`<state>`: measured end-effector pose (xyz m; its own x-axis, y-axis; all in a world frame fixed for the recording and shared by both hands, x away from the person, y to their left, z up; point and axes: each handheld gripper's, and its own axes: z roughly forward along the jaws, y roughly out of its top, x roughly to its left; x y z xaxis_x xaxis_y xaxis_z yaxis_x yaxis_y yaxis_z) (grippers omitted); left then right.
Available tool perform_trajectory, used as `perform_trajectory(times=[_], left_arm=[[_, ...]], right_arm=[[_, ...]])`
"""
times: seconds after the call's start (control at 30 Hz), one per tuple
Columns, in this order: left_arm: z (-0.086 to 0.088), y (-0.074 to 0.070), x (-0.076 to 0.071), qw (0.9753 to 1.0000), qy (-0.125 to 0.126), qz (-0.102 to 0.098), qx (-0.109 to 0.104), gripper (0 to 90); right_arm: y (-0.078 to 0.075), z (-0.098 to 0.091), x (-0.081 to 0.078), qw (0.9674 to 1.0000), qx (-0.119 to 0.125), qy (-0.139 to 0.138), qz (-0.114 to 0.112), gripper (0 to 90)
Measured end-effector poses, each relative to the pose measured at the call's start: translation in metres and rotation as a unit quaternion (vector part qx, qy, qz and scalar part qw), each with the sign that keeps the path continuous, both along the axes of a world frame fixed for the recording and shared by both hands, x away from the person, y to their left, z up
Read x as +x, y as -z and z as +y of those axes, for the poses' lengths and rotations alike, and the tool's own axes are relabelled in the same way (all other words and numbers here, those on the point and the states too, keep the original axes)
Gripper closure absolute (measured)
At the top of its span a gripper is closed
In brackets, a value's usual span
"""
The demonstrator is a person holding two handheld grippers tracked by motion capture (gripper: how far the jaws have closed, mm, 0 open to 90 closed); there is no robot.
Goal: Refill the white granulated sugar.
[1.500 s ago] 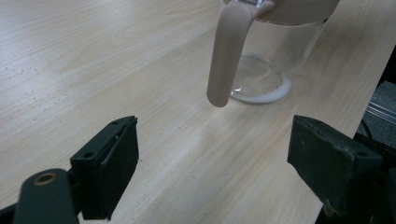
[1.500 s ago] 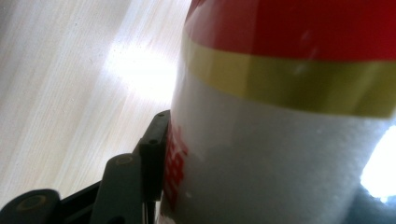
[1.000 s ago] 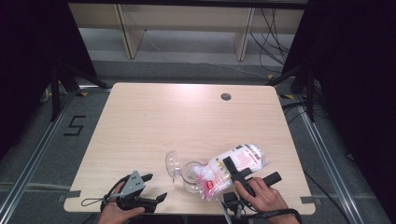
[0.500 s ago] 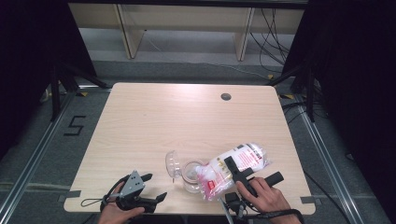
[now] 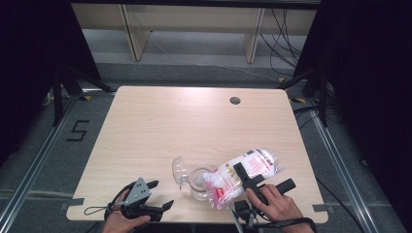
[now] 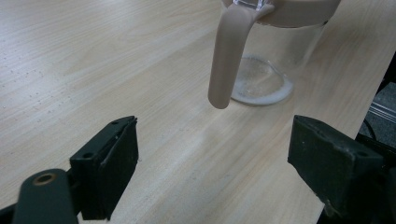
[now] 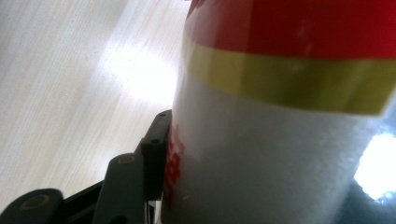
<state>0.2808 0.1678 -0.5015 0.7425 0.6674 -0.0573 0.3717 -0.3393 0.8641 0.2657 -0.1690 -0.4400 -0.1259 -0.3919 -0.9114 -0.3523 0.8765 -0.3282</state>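
High view: a pale wooden counter (image 5: 160, 126) fills the centre of the frame, with a small dark round grommet (image 5: 235, 100) near its far edge, right of centre. At the lower left, a hand (image 5: 118, 223) holds the left tongs (image 5: 160, 195) low over the counter's near edge, jaws spread wide with nothing between them; a grey three-cornered plate (image 5: 139, 190) sits on top. In the left gripper view the two black jaws stand well apart at the bottom corners, and beyond them, upper right of centre, a clear jug (image 6: 273, 56) with a beige rim and a hanging beige handle (image 6: 229, 56) stands on the wood, a thin white residue lying in its base. In the high view the same jug (image 5: 197, 182) sits lower centre, its clear hinged lid (image 5: 179, 171) swung open to the left. A white bag with red and yellow print (image 5: 240, 174) lies tilted from the jug's mouth toward the right of the frame, its lower end touching the jug. The right tongs (image 5: 265, 180), held by a hand (image 5: 277, 206) at the bottom right, are closed on this bag. In the right gripper view the bag (image 7: 280, 116) occupies the right and centre, with one black jaw pressed against its left side; the other jaw is hidden.
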Motion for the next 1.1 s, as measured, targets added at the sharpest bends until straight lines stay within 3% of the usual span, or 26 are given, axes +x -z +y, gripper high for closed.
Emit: perform_trajectory(times=[0.07, 0.13, 0.3, 0.4, 0.53, 0.63, 0.7, 0.77, 0.9, 1.1], left_arm=[[0.0003, -0.0001, 0.0001, 1.0000, 0.003, -0.002, 0.005, 15.8], [-0.0018, 0.0009, -0.0012, 1.0000, 0.000, 0.006, -0.008, 15.8], [0.0003, -0.0010, -0.0005, 0.9999, 0.009, -0.006, 0.006, 15.8], [-0.0006, -0.0002, -0.0014, 1.0000, 0.002, 0.004, 0.001, 15.8], [-0.0029, -0.0001, -0.0019, 1.0000, 0.003, 0.004, 0.004, 15.8], [-0.0028, -0.0008, -0.0006, 0.9999, 0.014, -0.007, 0.008, 15.8], [-0.0019, -0.0009, -0.0003, 0.9998, 0.014, -0.007, 0.012, 15.8], [-0.0028, 0.0001, -0.0013, 1.0000, 0.006, 0.004, 0.002, 15.8], [-0.0020, 0.0001, -0.0001, 1.0000, 0.005, 0.001, 0.005, 15.8], [-0.0015, -0.0001, 0.0001, 1.0000, 0.005, 0.002, 0.004, 15.8]], right_arm=[[-0.0003, 0.0002, 0.0004, 1.0000, -0.007, -0.002, -0.002, 50.9], [-0.0002, -0.0006, 0.0002, 1.0000, -0.007, 0.002, -0.002, 51.0], [-0.0012, -0.0020, 0.0004, 0.9999, -0.012, 0.002, -0.005, 51.1], [-0.0031, -0.0027, -0.0002, 0.9997, -0.021, 0.007, -0.007, 51.2], [-0.0031, -0.0036, -0.0005, 0.9998, -0.015, 0.008, -0.007, 51.3], [-0.0034, -0.0035, -0.0008, 0.9998, -0.019, 0.004, -0.006, 51.4], [-0.0026, -0.0037, -0.0014, 0.9998, -0.013, 0.010, -0.006, 51.4], [-0.0022, -0.0037, -0.0019, 0.9998, -0.013, 0.012, -0.006, 51.5], [-0.0034, -0.0022, -0.0014, 0.9997, -0.024, 0.002, -0.007, 51.6], [-0.0039, -0.0031, -0.0026, 0.9998, -0.016, 0.010, -0.008, 51.8]])
